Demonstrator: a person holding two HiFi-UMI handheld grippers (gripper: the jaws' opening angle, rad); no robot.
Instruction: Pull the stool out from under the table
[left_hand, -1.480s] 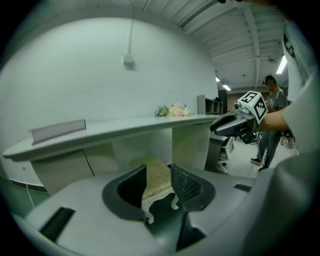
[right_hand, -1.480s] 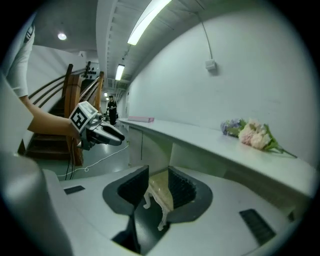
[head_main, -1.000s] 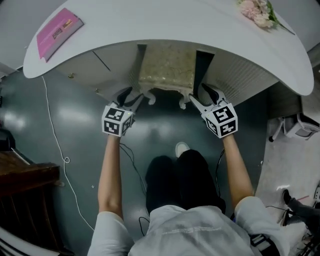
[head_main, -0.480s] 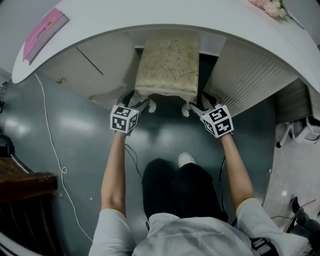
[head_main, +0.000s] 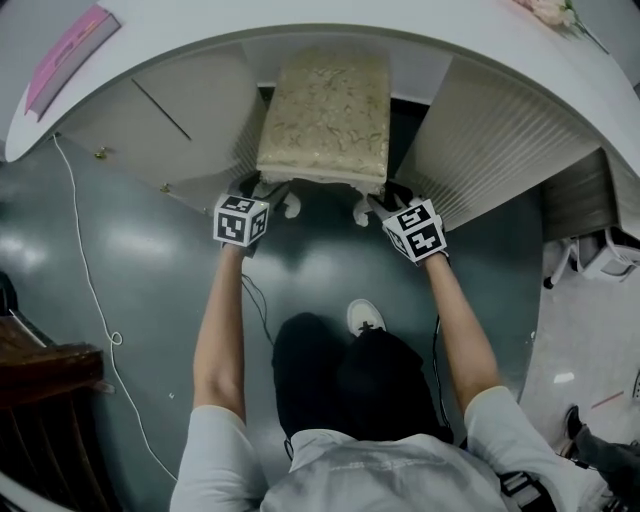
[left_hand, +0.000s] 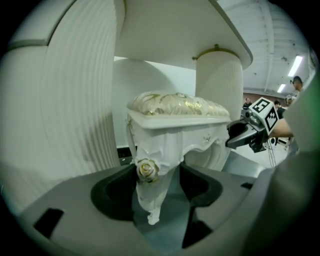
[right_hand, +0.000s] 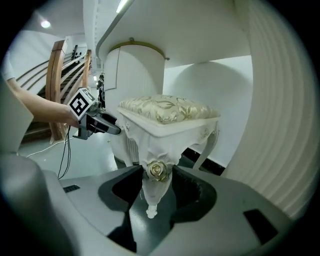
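Grip comes first here, I judge, before any pull. Both tongs should clamp firmly on the thick carved knees of the 2 near legs, not on the thin curled feet. The pull toward the person should then be level, slow and even on both sides. That way the stool (head_main: 325, 120) slides straight over the floor (head_main: 150, 260) without twisting into the ribbed pedestals of the table (head_main: 200, 30) at left and right, and without tipping. The stool stands set back between those pedestals, beneath the white top, with its near edge and near legs toward the person. The left tongs (left_hand: 160, 172) stand wide, having just been closing a little, with the near-left leg (left_hand: 149, 197) between the jaws at its rose ornament. That leg lies close to the left jaw, and I judge it is not yet clamped. The right tongs (right_hand: 157, 172) have just been closing further, and the near-right leg (right_hand: 152, 197) fills the gap between the jaws at its rose, where both pads seem to press on it. Each pair of tongs points downward and toward the far side, at its own near corner of the stool, well apart from the other. 1 risk is that pulling before the left side bites would likely swing the stool toward a pedestal.
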